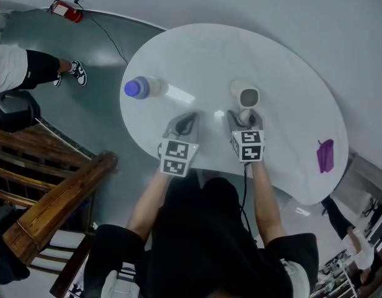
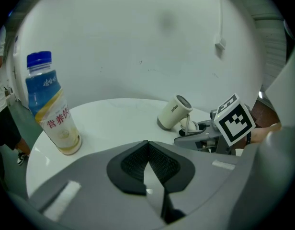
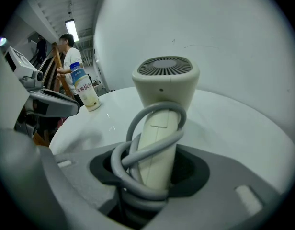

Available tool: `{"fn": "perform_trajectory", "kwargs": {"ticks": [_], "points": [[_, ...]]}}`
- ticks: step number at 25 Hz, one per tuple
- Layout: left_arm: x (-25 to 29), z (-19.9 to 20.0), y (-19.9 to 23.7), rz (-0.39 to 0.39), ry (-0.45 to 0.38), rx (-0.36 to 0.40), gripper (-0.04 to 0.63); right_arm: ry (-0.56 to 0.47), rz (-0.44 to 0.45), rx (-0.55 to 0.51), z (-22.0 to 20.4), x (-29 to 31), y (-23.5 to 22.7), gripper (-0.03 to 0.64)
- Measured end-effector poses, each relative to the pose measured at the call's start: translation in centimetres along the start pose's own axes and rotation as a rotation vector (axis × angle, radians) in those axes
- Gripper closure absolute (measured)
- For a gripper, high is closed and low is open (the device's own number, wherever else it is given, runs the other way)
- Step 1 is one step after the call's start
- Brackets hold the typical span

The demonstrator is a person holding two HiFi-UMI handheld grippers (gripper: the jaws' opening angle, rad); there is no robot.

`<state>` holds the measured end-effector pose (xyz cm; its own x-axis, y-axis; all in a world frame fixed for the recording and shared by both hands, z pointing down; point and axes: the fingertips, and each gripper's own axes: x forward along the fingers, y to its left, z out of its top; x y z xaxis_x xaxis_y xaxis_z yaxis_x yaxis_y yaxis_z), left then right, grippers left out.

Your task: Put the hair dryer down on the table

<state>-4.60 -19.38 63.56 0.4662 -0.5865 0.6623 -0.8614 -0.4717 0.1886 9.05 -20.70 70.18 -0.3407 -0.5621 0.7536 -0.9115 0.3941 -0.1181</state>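
The hair dryer (image 1: 247, 97) is lying on the white bench (image 1: 290, 67), in front of your right hand and right of the middle. Its long axis is running along the handle, from your right tool (image 1: 244, 119) straight away from you to the barrel. In the left gripper view the short barrel is sitting across that line, with its lower end on the bench and its dark, round upper end tilting up and away. In the right gripper view the slotted grille is facing upward. A grey cord (image 3: 133, 143) is looping several times around the handle.

Your right tool is standing open around that wrapped handle. The handle is rising between the two pads, with a dark gap showing on its right side, so the pads are not clamping it. Your left tool (image 2: 148, 163) is closed, with its pads meeting at the tips and nothing between them. It is hovering beside the right one, near the bench edge.

A small dark word is showing on the dryer's barrel, but it is too small to read. The bottle (image 2: 52, 111) with the blue cap is standing upright, well to the left of the dryer. Its pale label is carrying the red characters 营养快. The white characters on its blue band are not readable.
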Motion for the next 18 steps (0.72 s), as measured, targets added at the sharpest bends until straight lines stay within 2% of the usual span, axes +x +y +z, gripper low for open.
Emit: {"fn": "perform_trajectory", "kwargs": {"ticks": [18], "points": [[-2.9, -0.4, 0.5, 0.013, -0.022, 0.001, 0.591, -0.011, -0.052, 0.002, 0.2, -1.2, 0.2, 0.358]]}}
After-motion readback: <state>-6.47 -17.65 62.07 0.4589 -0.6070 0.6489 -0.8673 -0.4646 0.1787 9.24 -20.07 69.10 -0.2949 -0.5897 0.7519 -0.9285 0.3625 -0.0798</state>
